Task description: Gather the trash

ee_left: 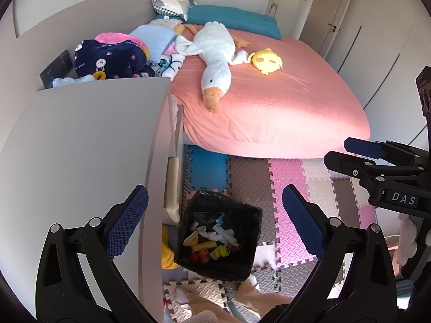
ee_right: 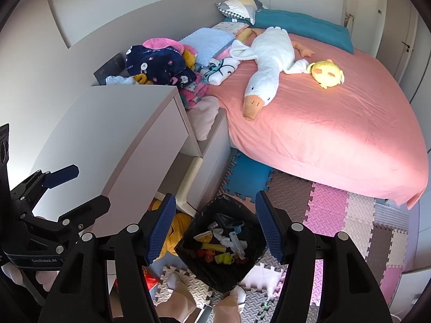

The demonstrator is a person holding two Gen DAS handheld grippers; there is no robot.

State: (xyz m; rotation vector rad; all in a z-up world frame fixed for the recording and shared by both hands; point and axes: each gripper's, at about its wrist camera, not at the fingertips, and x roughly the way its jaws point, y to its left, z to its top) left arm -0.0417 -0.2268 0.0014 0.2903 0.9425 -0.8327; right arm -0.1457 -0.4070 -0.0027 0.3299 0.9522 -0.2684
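Note:
A black-lined trash bin (ee_left: 250,242) stands on the foam floor mat, holding several bits of trash (ee_left: 212,242) in white, yellow and red. It also shows in the right wrist view (ee_right: 258,253). My left gripper (ee_left: 215,218) hangs open and empty above the bin. My right gripper (ee_right: 215,226) is open and empty above the same bin, and shows at the right edge of the left wrist view (ee_left: 347,153). The left gripper shows at the left of the right wrist view (ee_right: 83,188).
A pale cabinet (ee_left: 80,148) stands left of the bin. A bed with a pink sheet (ee_left: 282,102) carries a white goose plush (ee_left: 215,53), a yellow plush (ee_left: 266,60) and piled clothes (ee_left: 113,56). Coloured foam tiles (ee_left: 291,188) cover the floor.

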